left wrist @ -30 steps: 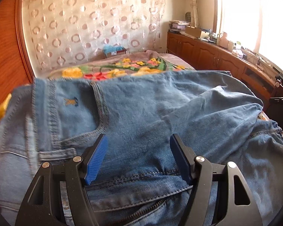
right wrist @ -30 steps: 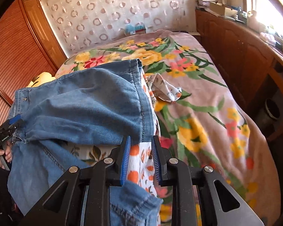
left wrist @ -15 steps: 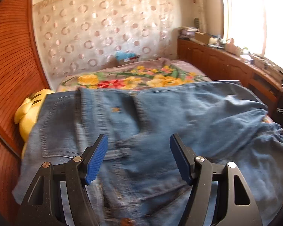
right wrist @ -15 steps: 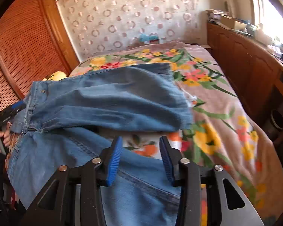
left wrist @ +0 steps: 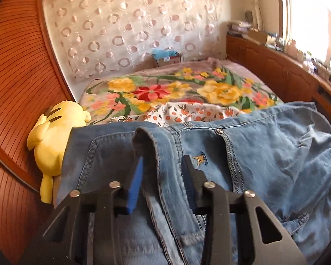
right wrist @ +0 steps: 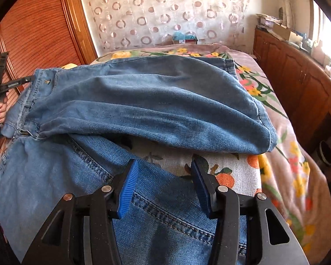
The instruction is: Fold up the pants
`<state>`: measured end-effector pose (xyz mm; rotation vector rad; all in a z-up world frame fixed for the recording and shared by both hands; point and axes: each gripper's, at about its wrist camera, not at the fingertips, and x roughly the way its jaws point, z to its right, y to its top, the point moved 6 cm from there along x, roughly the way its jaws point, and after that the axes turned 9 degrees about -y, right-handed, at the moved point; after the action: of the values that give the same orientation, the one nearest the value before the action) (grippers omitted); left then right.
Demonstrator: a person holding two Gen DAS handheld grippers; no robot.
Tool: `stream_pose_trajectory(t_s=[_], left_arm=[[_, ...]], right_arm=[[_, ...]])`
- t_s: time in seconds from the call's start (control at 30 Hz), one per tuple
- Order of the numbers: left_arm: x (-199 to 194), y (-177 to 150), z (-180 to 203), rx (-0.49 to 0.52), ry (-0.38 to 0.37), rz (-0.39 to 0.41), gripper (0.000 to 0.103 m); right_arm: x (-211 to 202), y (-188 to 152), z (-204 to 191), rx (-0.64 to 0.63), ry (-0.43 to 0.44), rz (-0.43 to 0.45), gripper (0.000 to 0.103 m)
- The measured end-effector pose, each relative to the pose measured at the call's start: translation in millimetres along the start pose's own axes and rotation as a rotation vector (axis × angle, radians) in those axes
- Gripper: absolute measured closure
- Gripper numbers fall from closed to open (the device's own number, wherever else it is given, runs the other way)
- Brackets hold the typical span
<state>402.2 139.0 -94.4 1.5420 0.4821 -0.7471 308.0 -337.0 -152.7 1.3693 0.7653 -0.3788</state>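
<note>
while the left gripper (left wrist: 162,182) jaws are pinching the jeans (left wrist: 264,154) waistband, the right gripper (right wrist: 163,186) jaws are gaping; denim between them risks sliding unfolded.

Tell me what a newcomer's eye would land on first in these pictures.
First, the blue jeans sprawled across the near part of the bed, one leg folded over the other. The left tongs straddle a raised fold of the waistband; the right tongs stand open over the lower leg. Beyond lie the bright floral bedspread and, at the left edge, a yellow plush toy.
</note>
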Motion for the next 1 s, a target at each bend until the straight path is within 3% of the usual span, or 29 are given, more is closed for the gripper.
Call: stream_pose_trajectory(t_s=[0.1,0.13,0.2,0.33,0.5,0.6,0.67,0.83,1.0], left_arm=[[11,6,0,0.007,0.008,-0.018,0.075],[13,8,1,0.010,0.006,-0.013,0.089],[10,12,3,0.012,0.005,0.004,0.099],[-8,32,-16,-0.052,0.040,0.093,0.100],[10,30,-26,-0.074,0.057,0.020,0.099],[7,21,-20,-0.064,0.063,0.004,0.091],[-4,14,-15,-0.076,0.024,0.010,0.084],[-47,-10,11,-0.044,-0.041,0.054,0.050],[-92,-55,41,-0.014,-0.091,0.060,0.050]], right_arm=[[0,0,3,0.019,0.018,0.003,0.052],[-1,-1,4,0.015,0.014,0.003,0.051],[0,-1,1,0.004,0.001,0.003,0.051],[-1,-1,-5,-0.003,-0.005,0.003,0.051],[-2,-1,-6,-0.003,-0.004,0.003,0.051],[-2,-1,-6,-0.006,-0.007,0.004,0.051],[-1,1,-7,-0.006,-0.007,0.004,0.051],[-5,1,-3,0.010,-0.011,0.014,0.051],[-45,0,1,0.029,-0.031,0.107,0.051]])
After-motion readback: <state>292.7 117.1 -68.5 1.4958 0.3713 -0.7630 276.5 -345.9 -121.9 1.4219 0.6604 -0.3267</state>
